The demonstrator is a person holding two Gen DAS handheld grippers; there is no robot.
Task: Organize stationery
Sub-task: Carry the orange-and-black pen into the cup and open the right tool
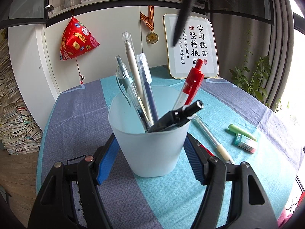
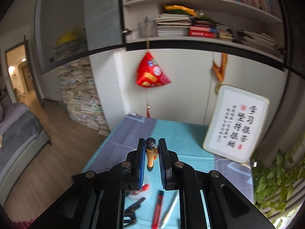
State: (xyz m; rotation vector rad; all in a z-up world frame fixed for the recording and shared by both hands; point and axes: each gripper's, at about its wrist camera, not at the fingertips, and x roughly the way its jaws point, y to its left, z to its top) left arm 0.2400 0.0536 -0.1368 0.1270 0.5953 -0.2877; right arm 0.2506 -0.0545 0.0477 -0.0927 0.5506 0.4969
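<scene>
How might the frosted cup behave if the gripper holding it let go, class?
The frosted cup looks like thin, light plastic. Its tall pens lean outward above the rim, so it is probably top-heavy and apt to tip. The left gripper clamping its sides likely steadies it.

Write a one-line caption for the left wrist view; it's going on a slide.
Left gripper steadies the frosted cup of pens as an orange-and-black pen hangs above.

The cup (image 1: pixel 152 152) is frosted pale blue-white; the pens in it are white, translucent blue, teal-clipped clear, black, and red-capped (image 1: pixel 193 80). The surface (image 1: pixel 80 118) carries a cloth in broad turquoise and grey-violet stripes with a fine woven texture. Each gripper is black with ribbed blue pads (image 2: pixel 142 164), and the right one's pen (image 2: pixel 150 152) is orange-yellow with a black end.
</scene>
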